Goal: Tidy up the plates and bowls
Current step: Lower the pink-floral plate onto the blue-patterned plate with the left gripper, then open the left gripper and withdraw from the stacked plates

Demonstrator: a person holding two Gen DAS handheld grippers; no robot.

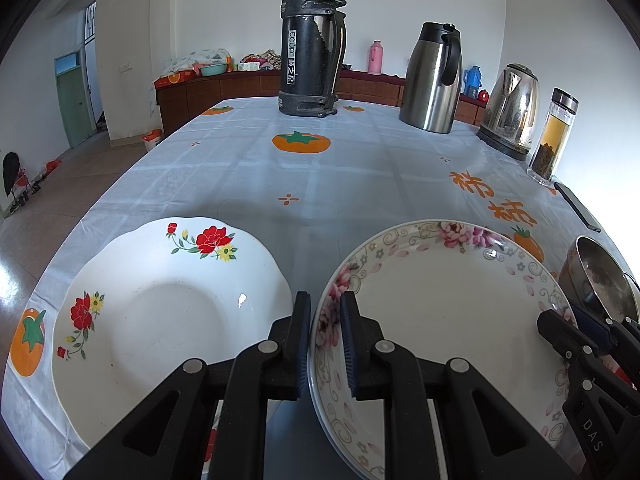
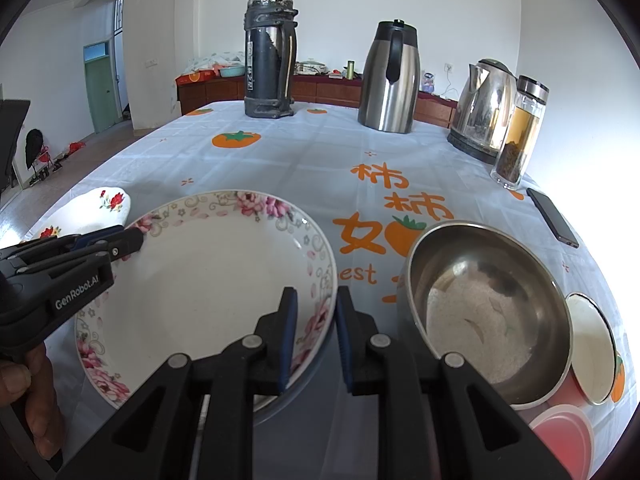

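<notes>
A deep white plate with a pink flower rim (image 1: 448,312) (image 2: 208,280) is held at both sides. My left gripper (image 1: 325,300) is shut on its left rim and shows in the right wrist view as the left gripper (image 2: 132,240). My right gripper (image 2: 314,294) is shut on the right rim, seen from the left wrist as the right gripper (image 1: 560,324). A shadow lies under the plate's near edge. A white scalloped plate with red flowers (image 1: 168,320) (image 2: 108,204) lies on the table to its left. A steel bowl (image 2: 488,312) (image 1: 600,280) sits to its right.
On the persimmon-print tablecloth (image 1: 320,184) stand a black thermos (image 1: 310,48), a steel carafe (image 1: 432,80), a kettle (image 1: 512,112) and a glass tea bottle (image 1: 554,136). A phone (image 2: 552,218) lies near the right edge. A white-lined bowl (image 2: 592,352) and a pink lid (image 2: 560,436) sit beside the steel bowl.
</notes>
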